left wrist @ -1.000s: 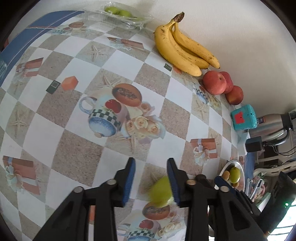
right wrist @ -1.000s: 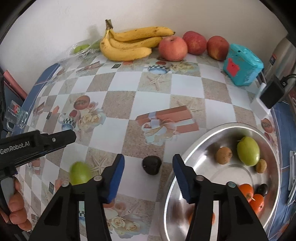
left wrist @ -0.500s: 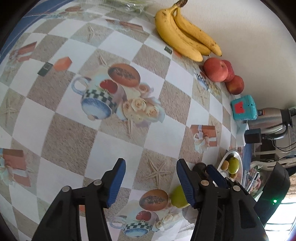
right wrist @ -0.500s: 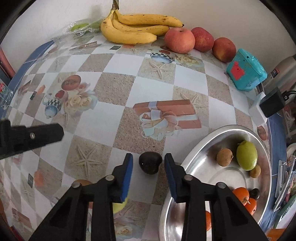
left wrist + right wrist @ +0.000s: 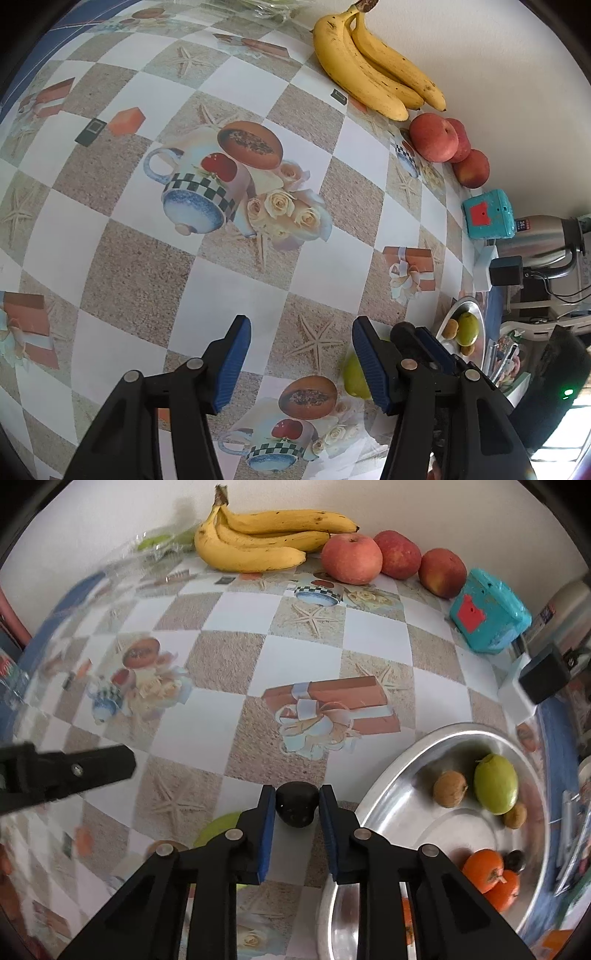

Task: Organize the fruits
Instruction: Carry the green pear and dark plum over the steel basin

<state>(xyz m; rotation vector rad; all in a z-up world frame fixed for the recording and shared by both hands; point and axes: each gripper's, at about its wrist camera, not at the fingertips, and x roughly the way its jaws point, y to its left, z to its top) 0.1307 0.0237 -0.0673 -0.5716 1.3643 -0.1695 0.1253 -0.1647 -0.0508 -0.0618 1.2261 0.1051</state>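
step: dark fruit (image 5: 297, 808) is clamped by the right tongs (image 5: 297, 812), just closed.
left tongs (image 5: 301, 363): held apart, empty.
next: a lift into the steel bowl (image 5: 406, 760) is called for.

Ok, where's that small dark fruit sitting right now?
In the right wrist view the dark fruit sits on the tablecloth between the right gripper pads, which have just been closing on it, left of the metal bowl.

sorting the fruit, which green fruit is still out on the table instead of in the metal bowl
The green fruit on the tablecloth, partly hidden behind the right tool, left of the dark fruit. The other green fruit already lies inside the metal bowl.
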